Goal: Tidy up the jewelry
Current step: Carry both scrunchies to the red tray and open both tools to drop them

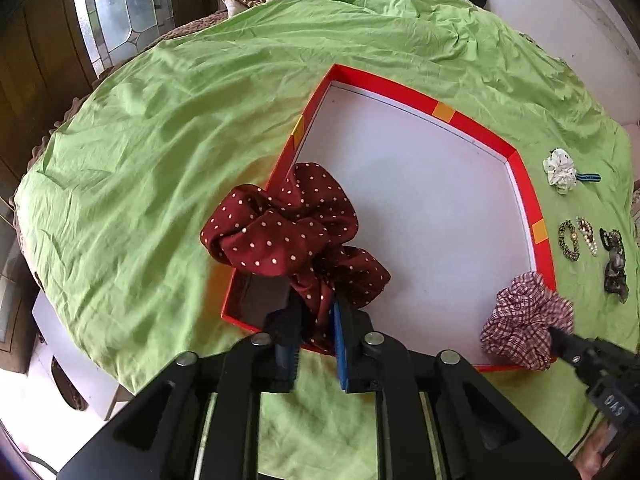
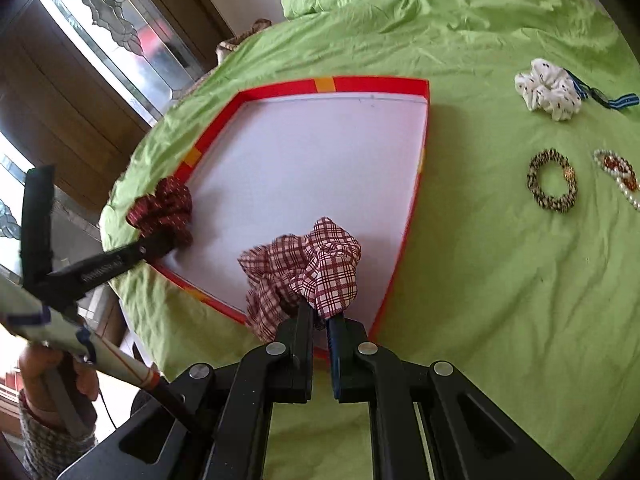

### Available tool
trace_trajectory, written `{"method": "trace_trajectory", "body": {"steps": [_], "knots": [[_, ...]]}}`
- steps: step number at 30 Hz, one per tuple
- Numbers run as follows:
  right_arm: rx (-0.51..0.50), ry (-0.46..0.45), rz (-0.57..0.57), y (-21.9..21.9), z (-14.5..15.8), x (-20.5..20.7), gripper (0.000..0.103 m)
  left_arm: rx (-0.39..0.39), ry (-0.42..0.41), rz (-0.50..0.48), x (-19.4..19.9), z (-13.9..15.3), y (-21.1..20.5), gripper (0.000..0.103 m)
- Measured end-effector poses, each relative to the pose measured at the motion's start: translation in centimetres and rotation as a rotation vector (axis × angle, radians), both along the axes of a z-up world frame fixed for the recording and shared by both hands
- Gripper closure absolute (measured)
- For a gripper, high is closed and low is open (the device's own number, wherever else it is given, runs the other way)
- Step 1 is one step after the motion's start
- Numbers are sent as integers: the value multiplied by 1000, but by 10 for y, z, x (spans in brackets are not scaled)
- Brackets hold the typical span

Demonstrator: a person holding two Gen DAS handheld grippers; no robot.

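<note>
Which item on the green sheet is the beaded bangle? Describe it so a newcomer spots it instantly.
Start at the shallow red-rimmed tray with the white floor on the green bedsheet. Right of it, below the white spotted fabric scrunchie, lies the round black-and-gold beaded bangle: an open ring, unlike the pearl-and-red piece beside it.

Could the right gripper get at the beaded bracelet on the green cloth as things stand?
Probably not right away: the right gripper is shut on the plaid scrunchie over the red tray. The beaded bracelet lies bare on the green cloth to its right, with nothing between.
</note>
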State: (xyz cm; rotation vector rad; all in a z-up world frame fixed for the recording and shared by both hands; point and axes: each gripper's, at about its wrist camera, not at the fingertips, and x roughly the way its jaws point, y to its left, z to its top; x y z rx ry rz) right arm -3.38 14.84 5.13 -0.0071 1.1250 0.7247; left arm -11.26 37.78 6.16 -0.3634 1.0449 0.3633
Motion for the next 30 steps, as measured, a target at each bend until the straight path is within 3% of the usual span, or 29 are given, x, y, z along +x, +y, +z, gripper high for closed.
{"method": "trace_trajectory", "body": {"steps": [4,6,8,14,19,30], "knots": [[-10,-37,-1,-3,7,-5,85,13,-23,4,-6,13,-9,68],[-6,-72,-2,-7,16,-10,64,24,-46,0,-12,24,-16,64],[4,-99,-8,-11,24,-15,56,40,-60,2,-16,34,-21,60],[28,-135,-33,-41,41,-30,54,93,-107,7,-30,64,-44,55],[39,-147,-104,-91,44,-39,51,129,-141,-51,-31,84,-82,52],[-22,-159,-374,-238,29,-38,50,32,-140,-271,6,89,-184,47]]}}
